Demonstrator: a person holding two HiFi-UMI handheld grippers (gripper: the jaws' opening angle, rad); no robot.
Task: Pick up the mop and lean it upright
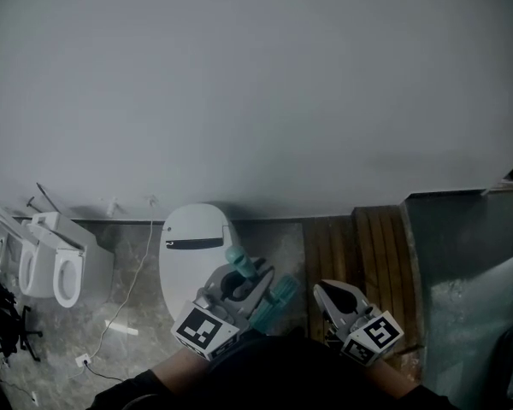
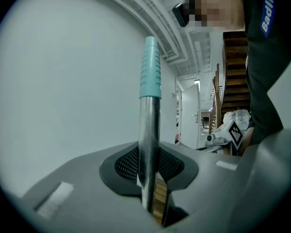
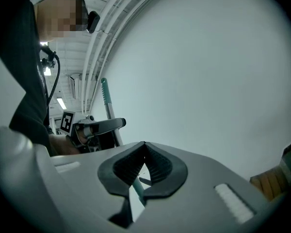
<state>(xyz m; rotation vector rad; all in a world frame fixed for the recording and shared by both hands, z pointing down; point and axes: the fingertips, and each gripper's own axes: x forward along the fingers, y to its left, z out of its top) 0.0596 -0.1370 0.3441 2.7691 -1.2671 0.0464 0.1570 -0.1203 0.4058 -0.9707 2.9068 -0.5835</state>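
Pickup done: your left gripper (image 1: pixel 238 287) is clamped on the mop handle (image 2: pixel 149 130). The pads squeeze the metal shaft just below the teal grip (image 2: pixel 150 72). The handle stands close to upright. In the right gripper view it tilts slightly, with the teal top toward the wall (image 1: pixel 256 84).

Your right gripper (image 1: pixel 339 299) hangs just beside the left one. Its jaws are together at the tips and clamp nothing. A thin teal bit shows through the gap under the pads, probably a lower part of the mop, but it's not gripped.

The mop head mostly can't be seen. In the head view some teal plastic pokes out under the left gripper, over the floor by the white toilet (image 1: pixel 192 237) and the wooden boards (image 1: pixel 368 246). I can't tell if the head rests on the floor.

Progress looks like over halfway. The mop is lifted and stood up, but not leaned. It's in your grip, and no view shows the handle touching the wall. What's left is to tip the top against the wall, check it rests, then let go with the left.
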